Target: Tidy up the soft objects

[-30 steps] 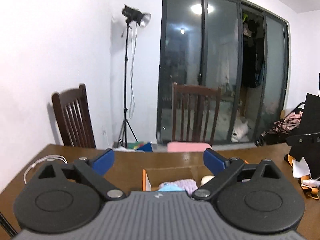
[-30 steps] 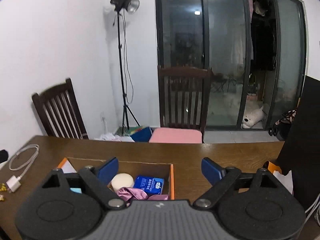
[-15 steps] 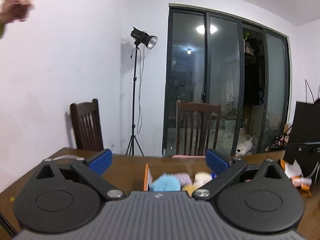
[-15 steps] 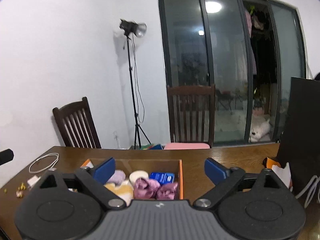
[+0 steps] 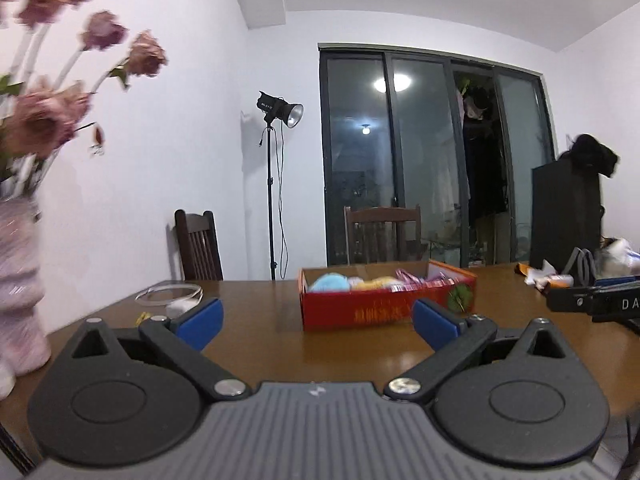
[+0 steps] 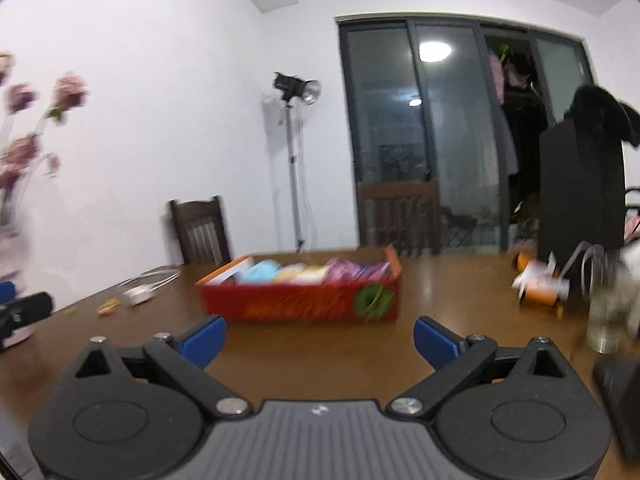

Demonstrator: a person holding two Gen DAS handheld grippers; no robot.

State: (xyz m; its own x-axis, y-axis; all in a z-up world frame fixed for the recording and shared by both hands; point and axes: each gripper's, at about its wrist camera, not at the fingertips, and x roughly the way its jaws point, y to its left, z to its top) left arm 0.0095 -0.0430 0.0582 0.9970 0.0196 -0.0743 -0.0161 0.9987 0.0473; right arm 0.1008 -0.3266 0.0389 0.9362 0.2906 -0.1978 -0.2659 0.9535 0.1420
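Observation:
A red cardboard box (image 5: 360, 312) stands on the brown table (image 5: 352, 352), holding several soft things: a light blue one (image 5: 330, 282), a yellow one (image 5: 378, 282) and pink-purple ones (image 5: 424, 278). The box also shows in the right wrist view (image 6: 300, 306), blurred. My left gripper (image 5: 316, 322) is open and empty, low over the table, a short way in front of the box. My right gripper (image 6: 318, 340) is open and empty, also in front of the box.
A pale vase of dried pink flowers (image 5: 20, 288) stands at the table's left edge. A white cable (image 5: 168, 294) lies at the left. A black bag (image 5: 568, 216), orange wrappers (image 5: 540, 278) and a glass (image 6: 608, 320) crowd the right side. Two chairs stand behind.
Both grippers have pulled back from above the box and dropped low; the box now lies farther ahead, seen from its side. The vase of flowers has come into view at left.

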